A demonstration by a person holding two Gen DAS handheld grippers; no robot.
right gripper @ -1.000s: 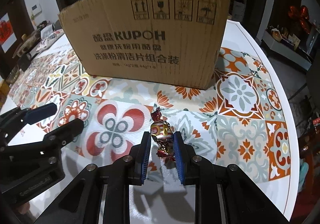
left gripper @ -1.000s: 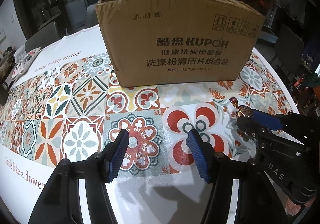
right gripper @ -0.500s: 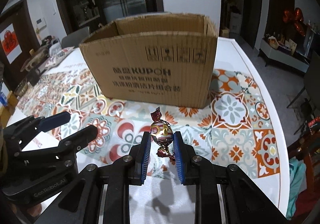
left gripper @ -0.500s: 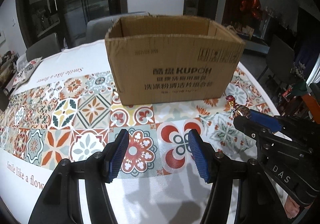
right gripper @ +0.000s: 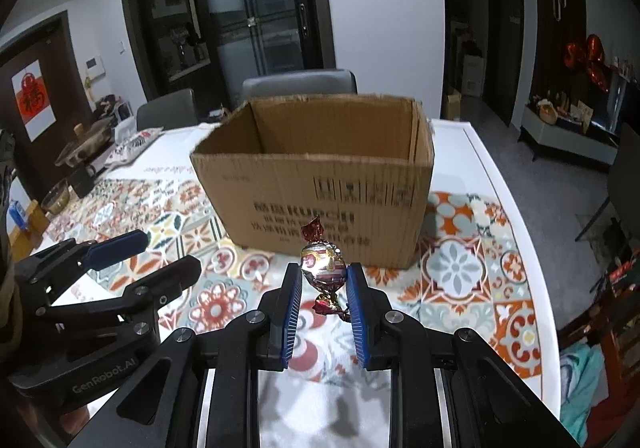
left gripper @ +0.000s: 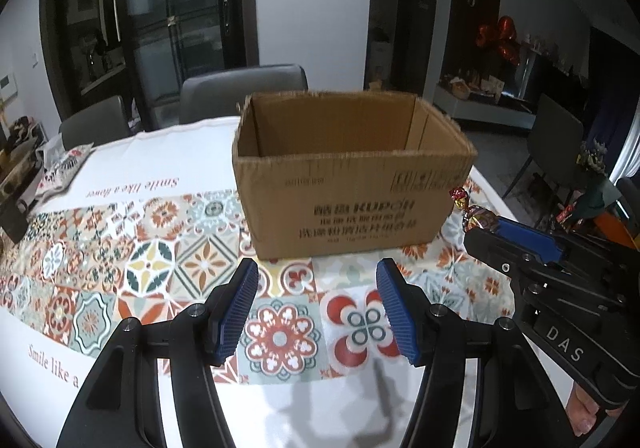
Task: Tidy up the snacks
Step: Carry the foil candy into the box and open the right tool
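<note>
An open brown cardboard box [left gripper: 352, 172] stands on the patterned tablecloth; it also shows in the right wrist view [right gripper: 320, 180]. Its inside bottom is hidden. My right gripper [right gripper: 323, 278] is shut on a foil-wrapped candy [right gripper: 323, 268] and holds it in the air in front of the box's near wall. The candy [left gripper: 474, 212] and the right gripper [left gripper: 492, 226] show at the right of the left wrist view. My left gripper [left gripper: 316, 284] is open and empty above the cloth, in front of the box; it also shows in the right wrist view [right gripper: 160, 252].
The table [right gripper: 480, 152] has a white edge at the right. Grey chairs [left gripper: 240, 92] stand behind the table. A snack bag [left gripper: 64, 168] and dark items [right gripper: 80, 172] lie at the far left end.
Both grippers have risen and tilted up, so the box's open top shows now. The right gripper keeps hold of the candy. The left gripper stays open.
</note>
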